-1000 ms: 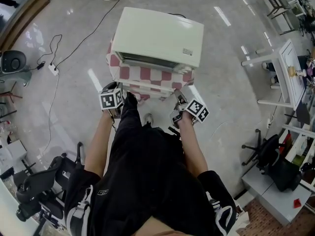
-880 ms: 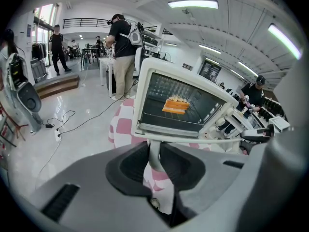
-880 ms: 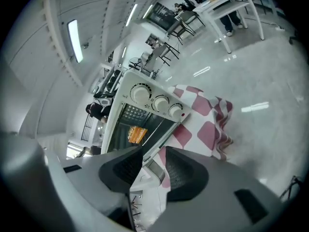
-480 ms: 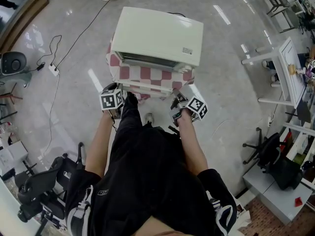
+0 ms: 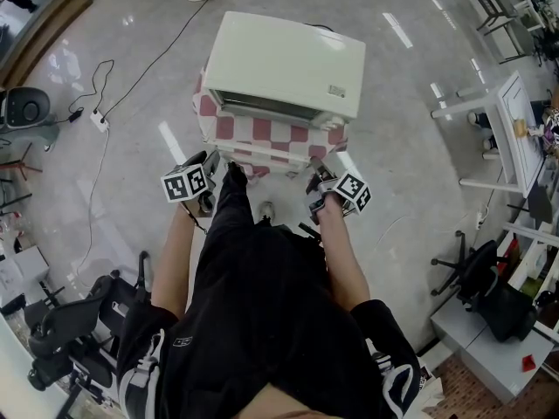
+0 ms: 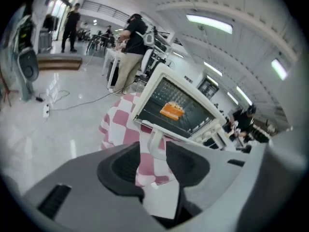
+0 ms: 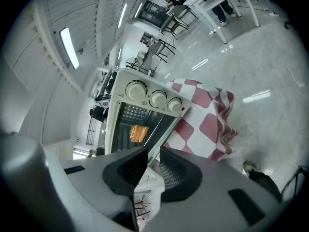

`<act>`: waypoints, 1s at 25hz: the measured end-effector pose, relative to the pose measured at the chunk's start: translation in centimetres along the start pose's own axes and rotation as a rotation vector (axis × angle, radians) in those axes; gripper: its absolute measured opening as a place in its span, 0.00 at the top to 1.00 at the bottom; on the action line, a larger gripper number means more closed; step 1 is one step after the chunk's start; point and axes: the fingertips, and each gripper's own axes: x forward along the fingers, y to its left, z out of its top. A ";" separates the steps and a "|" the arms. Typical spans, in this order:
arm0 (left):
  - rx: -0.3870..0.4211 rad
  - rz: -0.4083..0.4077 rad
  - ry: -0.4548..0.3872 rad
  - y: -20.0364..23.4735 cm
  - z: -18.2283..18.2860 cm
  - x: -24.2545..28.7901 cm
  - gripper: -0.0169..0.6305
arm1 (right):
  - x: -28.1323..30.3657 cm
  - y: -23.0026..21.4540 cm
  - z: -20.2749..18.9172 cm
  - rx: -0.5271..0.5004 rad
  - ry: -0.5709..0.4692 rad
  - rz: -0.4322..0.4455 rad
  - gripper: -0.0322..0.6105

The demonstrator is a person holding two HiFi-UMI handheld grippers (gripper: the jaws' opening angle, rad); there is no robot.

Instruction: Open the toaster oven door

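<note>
Toaster oven (image 5: 284, 59), cream-coloured, sits on a small desk (image 5: 255, 169) draped in red-and-white checks, in the middle of the grey floor (image 5: 113, 173), just ahead of me. Its door looks dropped open toward me: both gripper views see straight in to the wire rack and an orange piece of food (image 6: 172, 110) lying on it. The door handle (image 6: 154, 138) runs left to right along the near edge.

My left claw (image 6: 153, 148) is at the handle's left end. Its jaws are opening and stand apart, with the handle's left post between them and a gap on either side, so nothing is clamped there.

My right claw (image 7: 153, 152) is at the right end, below the three knobs (image 7: 152, 98). Its jaws are closing and the pads sit on the handle, with the edge of the door showing in the narrow slot between them.

A power strip (image 5: 98, 120) and its cable lie on the floor far left.
</note>
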 end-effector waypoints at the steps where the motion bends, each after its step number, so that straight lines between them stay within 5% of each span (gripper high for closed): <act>1: -0.056 -0.035 -0.037 0.0 0.6 -0.5 0.72 | 0.0 0.0 0.0 -0.004 -0.001 0.000 0.80; 10: -0.546 -0.200 -0.178 1.6 3.2 -0.5 0.73 | -0.1 -0.3 -0.3 -0.031 0.009 0.002 0.80; 25: -0.580 -0.139 -0.102 2.7 1.2 1.4 0.86 | -0.4 -2.6 -1.9 -0.041 0.069 -0.029 0.82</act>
